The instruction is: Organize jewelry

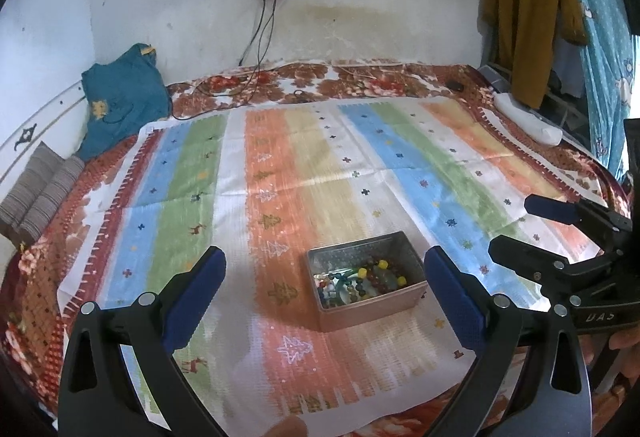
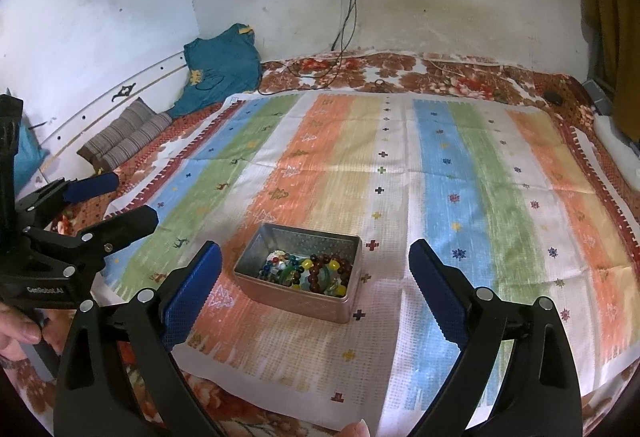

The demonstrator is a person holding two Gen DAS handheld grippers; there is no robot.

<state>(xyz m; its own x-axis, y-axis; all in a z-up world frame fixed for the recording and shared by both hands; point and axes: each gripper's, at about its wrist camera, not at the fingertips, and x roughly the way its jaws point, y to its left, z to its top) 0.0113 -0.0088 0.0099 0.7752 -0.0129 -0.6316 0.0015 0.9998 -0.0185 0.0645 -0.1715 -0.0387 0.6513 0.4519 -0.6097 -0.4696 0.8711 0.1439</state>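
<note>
Two grippers, both spread wide and holding nothing: our left gripper [image 1: 324, 301] and right gripper [image 2: 316, 285] hover near one tin [image 2: 298, 299] at lower centre, on the cloth [image 2: 440, 165], holding bead bracelets [image 2: 320, 271] too tangled to count.

The cloth [image 2: 400, 165] runs in blue, green, white, orange and pale yellow stripes, dotted with small crosses, trees and deer. Under it the bed cover [image 2: 400, 71] is brown and red floral on white. The tin [image 2: 304, 301] is silvery, its beads [image 2: 320, 269] yellow, dark red, green and blue, perhaps some clear. Both grippers are black with blue pads [image 2: 192, 289]. The far-left garment [image 1: 120, 97] is teal.
</note>
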